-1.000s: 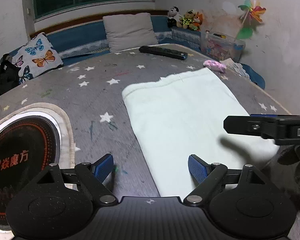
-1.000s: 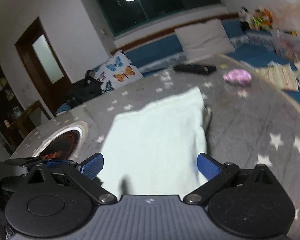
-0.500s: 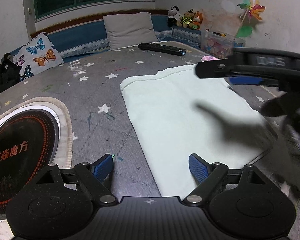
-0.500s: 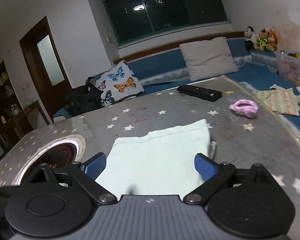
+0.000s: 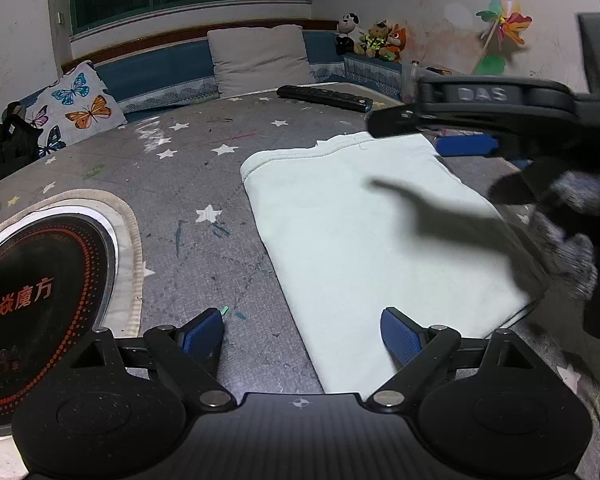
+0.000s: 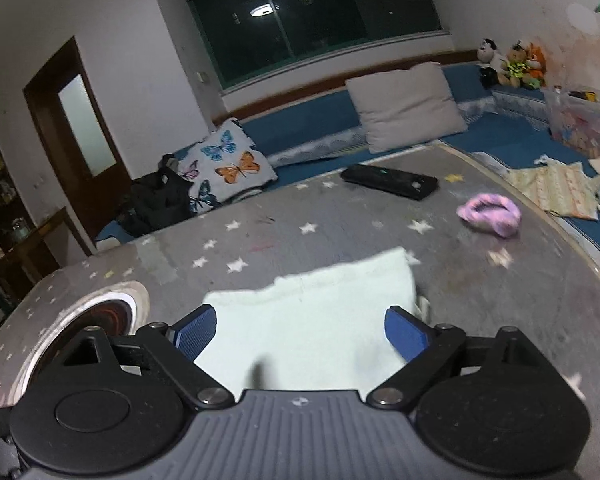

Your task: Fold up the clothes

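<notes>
Your left gripper (image 5: pixel 302 330) hangs low over the star-patterned grey table (image 5: pixel 188 184), jaws spread wide and holding nothing, its right pad above the near edge of the folded cloth (image 5: pixel 372 224). That pale mint-white cloth lies flat as a smooth long rectangle, stitched hem at its far end, darkened by a shadow. Your right gripper (image 6: pixel 300 330) is likewise released above the cloth. Farther off rest a pink bundle (image 6: pixel 490 216) and a black remote (image 5: pixel 324 97).
</notes>
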A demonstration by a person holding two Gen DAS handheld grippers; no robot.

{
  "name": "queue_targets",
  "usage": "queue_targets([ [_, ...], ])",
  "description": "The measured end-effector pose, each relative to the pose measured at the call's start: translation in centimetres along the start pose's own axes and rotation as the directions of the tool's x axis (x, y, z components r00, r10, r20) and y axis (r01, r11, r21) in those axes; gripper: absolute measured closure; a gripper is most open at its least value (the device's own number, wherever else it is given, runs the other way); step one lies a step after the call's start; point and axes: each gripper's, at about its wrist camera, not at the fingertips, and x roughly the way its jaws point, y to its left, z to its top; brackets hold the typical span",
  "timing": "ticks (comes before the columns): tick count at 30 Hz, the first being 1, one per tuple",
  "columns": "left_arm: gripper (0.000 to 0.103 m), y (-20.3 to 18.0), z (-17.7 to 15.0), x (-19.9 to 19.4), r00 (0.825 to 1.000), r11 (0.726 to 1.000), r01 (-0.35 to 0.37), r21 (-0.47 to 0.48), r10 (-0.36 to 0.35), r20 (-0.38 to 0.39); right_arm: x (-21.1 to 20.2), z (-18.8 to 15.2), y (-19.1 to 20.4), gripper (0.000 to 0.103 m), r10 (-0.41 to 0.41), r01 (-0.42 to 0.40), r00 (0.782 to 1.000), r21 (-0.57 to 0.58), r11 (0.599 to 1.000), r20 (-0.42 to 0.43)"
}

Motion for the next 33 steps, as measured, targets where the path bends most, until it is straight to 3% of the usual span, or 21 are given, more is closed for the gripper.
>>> queue_targets([
  [6, 0.014, 0.0, -0.1, 0.1, 1.0, 1.0, 0.0, 0.0, 0.0, 0.001, 2.4, 0.0, -1.1, 0.01, -0.038, 0.04, 0.998, 0.033, 0.999, -0.056],
  [11, 0.013, -0.1, -0.1, 0.1, 1.0, 1.0, 0.0, 0.0, 0.0, 0.002, 1.9, 0.8, -0.6, 0.01, -0.033, 0.034, 0.999, 0.008, 0.999, -0.033],
  [27, 0.01, 0.1, -0.2, -0.4, 1.0, 1.0, 0.004, -0.016, -0.004, -0.004, 0.9, 2.4, -0.6, 0.007, 0.003, -0.005, 0.997, -0.018, 1.0, -0.078],
  [33, 0.009, 0.0, -0.5, -1.3, 1.0, 1.0, -0.002, -0.012, 0.002, 0.009, -4.6, 0.4, -0.9, 0.006, 0.059, -0.059, 0.996, 0.005, 0.998, -0.066],
])
